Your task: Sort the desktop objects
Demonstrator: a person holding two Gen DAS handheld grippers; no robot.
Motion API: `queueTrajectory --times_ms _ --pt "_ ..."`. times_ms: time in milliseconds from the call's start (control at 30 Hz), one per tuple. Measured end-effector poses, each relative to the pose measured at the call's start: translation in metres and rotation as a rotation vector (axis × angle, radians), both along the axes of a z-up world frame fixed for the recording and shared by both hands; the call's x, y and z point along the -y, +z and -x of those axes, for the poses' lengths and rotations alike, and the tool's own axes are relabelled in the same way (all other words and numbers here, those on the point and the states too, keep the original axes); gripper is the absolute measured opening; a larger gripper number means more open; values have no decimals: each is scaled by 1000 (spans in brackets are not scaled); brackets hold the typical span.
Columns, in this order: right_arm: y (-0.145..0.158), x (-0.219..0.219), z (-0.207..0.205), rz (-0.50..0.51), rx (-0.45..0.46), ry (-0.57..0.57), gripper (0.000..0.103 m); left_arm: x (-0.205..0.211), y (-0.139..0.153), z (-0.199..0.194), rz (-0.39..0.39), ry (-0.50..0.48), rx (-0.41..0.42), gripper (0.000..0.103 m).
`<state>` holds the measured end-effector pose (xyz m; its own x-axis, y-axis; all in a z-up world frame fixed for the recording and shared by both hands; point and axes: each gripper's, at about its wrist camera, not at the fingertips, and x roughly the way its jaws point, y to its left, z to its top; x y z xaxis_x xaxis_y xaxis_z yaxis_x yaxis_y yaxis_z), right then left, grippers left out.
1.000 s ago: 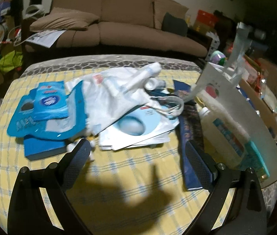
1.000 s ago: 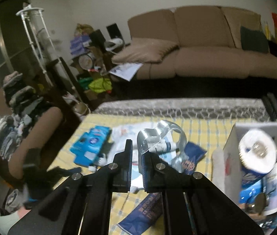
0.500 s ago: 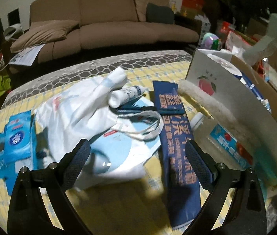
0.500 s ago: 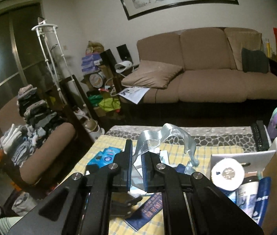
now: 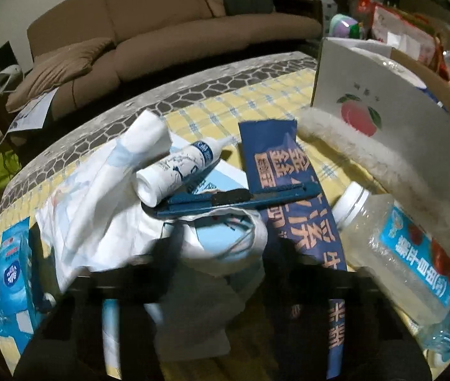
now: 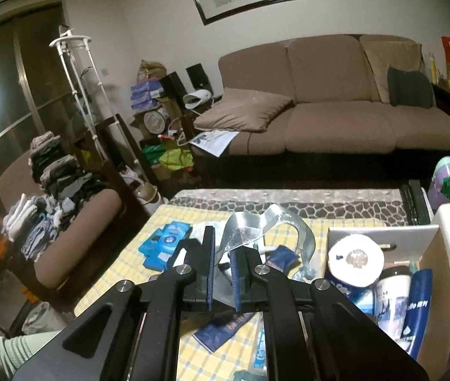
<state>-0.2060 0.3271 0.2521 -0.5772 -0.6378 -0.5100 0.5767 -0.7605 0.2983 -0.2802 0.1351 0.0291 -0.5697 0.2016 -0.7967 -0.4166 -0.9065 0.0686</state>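
Note:
My right gripper (image 6: pixel 223 270) is shut on a crumpled silver foil wrapper (image 6: pixel 256 228), held above the yellow checked table (image 6: pixel 123 270). My left gripper (image 5: pixel 221 254) is open and low over a white plastic bag (image 5: pixel 97 197); its blurred dark fingers (image 5: pixel 167 254) straddle the bag's handle loop (image 5: pixel 237 235). A white tube (image 5: pixel 177 171), a blue utility knife (image 5: pixel 237 198) and a dark blue packet (image 5: pixel 288 190) lie just beyond it.
A white cardboard box (image 5: pixel 383 111) stands at the right, holding a paper roll (image 6: pixel 355 257) and bottles. A clear bottle (image 5: pixel 393 250) and a fluffy white roll (image 5: pixel 367 158) lie against it. Blue wipe packs (image 5: pixel 12 273) lie at the left. A sofa (image 6: pixel 336 101) is behind.
My left gripper has dropped and moved forward over the bag, near the tube and knife. My right gripper has risen with the foil wrapper still in it.

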Motion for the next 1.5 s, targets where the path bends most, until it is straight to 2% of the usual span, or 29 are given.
queueTrajectory --times_ms 33,133,233,367,600,733,900,1033,1167,1367,1500 --pt "-1 -2 -1 0 3 -1 9 1 2 1 -14 -1 15 5" --pt "-7 -8 -1 -3 15 -9 9 7 18 -7 -42 -5 -12 4" --pt "-8 -15 -3 1 22 -17 9 24 53 -19 -95 2 -56 4" --pt "0 -26 -13 19 14 -26 9 49 114 -40 -113 2 -143 4" --pt "22 -37 -33 34 2 -38 9 73 242 -69 -175 10 -278 4" --pt "39 -46 -47 30 -1 -58 9 62 302 -89 -198 -28 -333 4" --pt "57 -70 -64 -6 0 -105 9 18 358 -120 -210 -117 -372 4" --pt "59 -94 -74 -29 19 -141 9 -30 379 -135 -222 -178 -369 4" --pt "50 -120 -83 -52 45 -175 9 -72 386 -144 -259 -224 -347 4" --pt "26 -158 -87 -75 99 -219 9 -144 390 -155 -279 -297 -322 4" --pt "8 -181 -85 -72 132 -244 10 -183 378 -151 -276 -299 -294 4"
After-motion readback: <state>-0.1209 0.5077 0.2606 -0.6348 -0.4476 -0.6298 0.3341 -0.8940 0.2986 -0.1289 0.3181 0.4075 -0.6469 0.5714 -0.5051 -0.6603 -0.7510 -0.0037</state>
